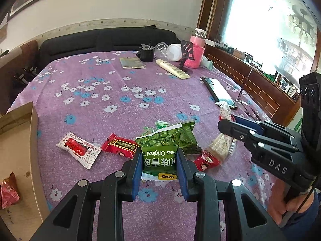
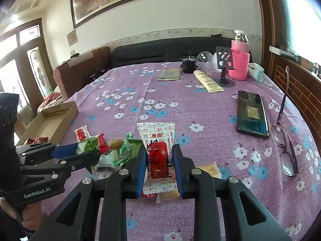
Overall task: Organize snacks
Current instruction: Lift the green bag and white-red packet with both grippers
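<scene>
Left wrist view: my left fingers (image 1: 159, 161) are clamped on a green pea packet (image 1: 160, 150), blue pads pressing both its sides, packet upright and raised above the counter (image 1: 100, 104) with its purple flowered cloth. Below and behind it lies the snack pile: a red packet (image 1: 119, 145) just left, a white-and-red packet (image 1: 79, 149) farther left lying flat, a small red packet (image 1: 206, 160) to the right, more green wrappers behind. Cardboard box (image 1: 18, 140) sits at the left edge of the counter, one red packet (image 1: 9, 192) inside it.

Right wrist view: my right fingers (image 2: 159, 165) grip a white packet with red print (image 2: 158, 150), held upright between the pads, its top edge standing clear above the fingertips. A yellowish snack (image 2: 208, 170) lies on the cloth just right of the fingers. My left gripper shows at the left of this view, green packet in it, over the pile.

Far side of the counter: black phone (image 2: 251, 113), glasses (image 2: 284, 140), cream tube (image 2: 207, 81), pink-sleeved bottle (image 2: 239, 60).
</scene>
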The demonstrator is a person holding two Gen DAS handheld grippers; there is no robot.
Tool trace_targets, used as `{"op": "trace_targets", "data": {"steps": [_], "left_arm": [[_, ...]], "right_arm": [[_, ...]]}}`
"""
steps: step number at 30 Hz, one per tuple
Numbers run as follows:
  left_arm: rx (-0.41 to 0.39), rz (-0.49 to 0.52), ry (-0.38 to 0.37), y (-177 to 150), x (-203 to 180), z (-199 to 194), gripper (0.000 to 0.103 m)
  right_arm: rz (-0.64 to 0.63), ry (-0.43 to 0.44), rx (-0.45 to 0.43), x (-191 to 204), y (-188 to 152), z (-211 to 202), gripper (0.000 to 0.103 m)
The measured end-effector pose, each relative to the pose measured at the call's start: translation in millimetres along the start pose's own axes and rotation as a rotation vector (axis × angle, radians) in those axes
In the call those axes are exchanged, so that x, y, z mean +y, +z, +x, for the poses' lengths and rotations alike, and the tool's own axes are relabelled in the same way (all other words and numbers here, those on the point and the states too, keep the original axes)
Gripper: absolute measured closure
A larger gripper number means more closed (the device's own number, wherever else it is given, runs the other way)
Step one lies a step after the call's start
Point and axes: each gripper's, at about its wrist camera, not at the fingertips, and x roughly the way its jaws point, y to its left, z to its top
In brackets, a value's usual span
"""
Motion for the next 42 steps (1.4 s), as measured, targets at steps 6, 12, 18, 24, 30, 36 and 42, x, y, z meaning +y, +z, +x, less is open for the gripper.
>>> {"op": "trace_targets", "data": {"steps": [6,12,18,24,30,36,42], "left_arm": [[-0.009,-0.015,0.017,1,4,-1,0.07],[-0.018,-0.028,0.028,2,8,-3,0.07],[-0.038,-0.036,0.036,2,10,-8,0.07],[-0.039,-0.041,0.029,2,11,-9,0.07],[-0.06,-0.041,0.024,3,11,-16,0.07],[-0.086,-0.053,0.045,3,14,-21,0.07],[-0.09,-0.059,0.059,3,16,-21,0.07]], "right_arm": [[0.0,0.02,0.004,6,0,1,0.079],[-0.004,0.023,0.0,17,2,-3,0.079],[-0.019,0.035,-0.006,30,1,-3,0.079],[-0.004,0.035,0.007,24,-4,3,0.079],[-0.004,0.018,0.002,22,-3,4,0.079],[-0.008,-0.012,-0.025,24,0,-2,0.079],[-0.021,-0.017,-0.059,39,10,-22,0.079]]}}
